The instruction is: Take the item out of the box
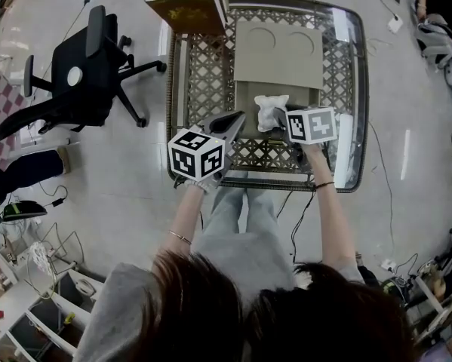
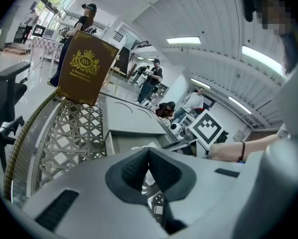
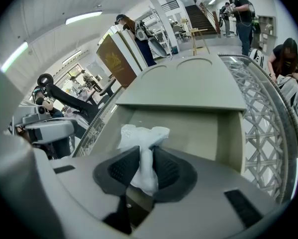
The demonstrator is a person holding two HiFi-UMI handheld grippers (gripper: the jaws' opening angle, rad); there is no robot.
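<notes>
An open grey-beige cardboard box (image 1: 246,100) lies on a glass-topped lattice table (image 1: 349,81), its flap (image 1: 278,51) folded away from me. Inside it is a crumpled white plastic-wrapped item (image 1: 271,110). My right gripper (image 1: 280,123) reaches into the box and is shut on that item. In the right gripper view the dark pads (image 3: 123,169) squeeze the item (image 3: 143,148) from both sides, above the box floor (image 3: 198,133). My left gripper (image 1: 233,123) hovers at the box's near left corner, its jaws (image 2: 149,151) shut with nothing between them.
A tall brown and gold box (image 1: 188,6) stands at the table's far left corner, also in the left gripper view (image 2: 84,68). A black office chair (image 1: 82,74) is on the floor to the left. Cables and several people are around the room.
</notes>
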